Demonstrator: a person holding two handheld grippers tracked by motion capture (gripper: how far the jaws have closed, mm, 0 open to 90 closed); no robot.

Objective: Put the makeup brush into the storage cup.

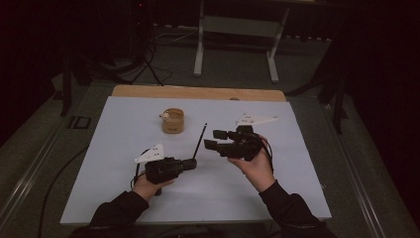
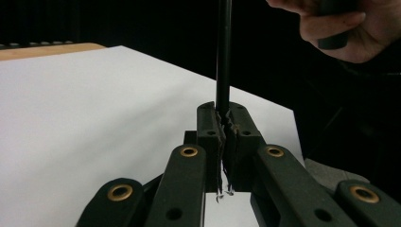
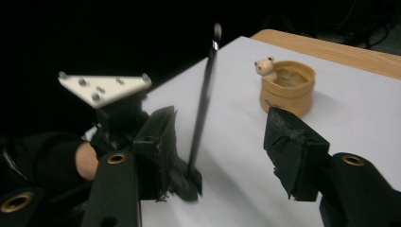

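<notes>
A thin black pen (image 1: 200, 141) stands tilted up from my left gripper (image 1: 190, 163), which is shut on its lower end. In the left gripper view the jaws (image 2: 223, 123) press together around the pen (image 2: 223, 56). My right gripper (image 1: 213, 139) is open and hangs just right of the pen, pointing left. In the right gripper view the pen (image 3: 204, 104) rises between the spread jaws of my right gripper (image 3: 222, 156), farther off, held by the left gripper (image 3: 185, 183). A small wooden cup (image 1: 173, 120) with a bear figure on its rim stands behind the pen; the same cup (image 3: 286, 87) appears past the right jaw.
A white mat (image 1: 124, 163) covers the table, with a wooden edge (image 1: 198, 92) along the back. Metal stand legs (image 1: 199, 44) and cables lie on the dark floor beyond. The person's hand (image 2: 331, 28) holding the right gripper appears in the left gripper view.
</notes>
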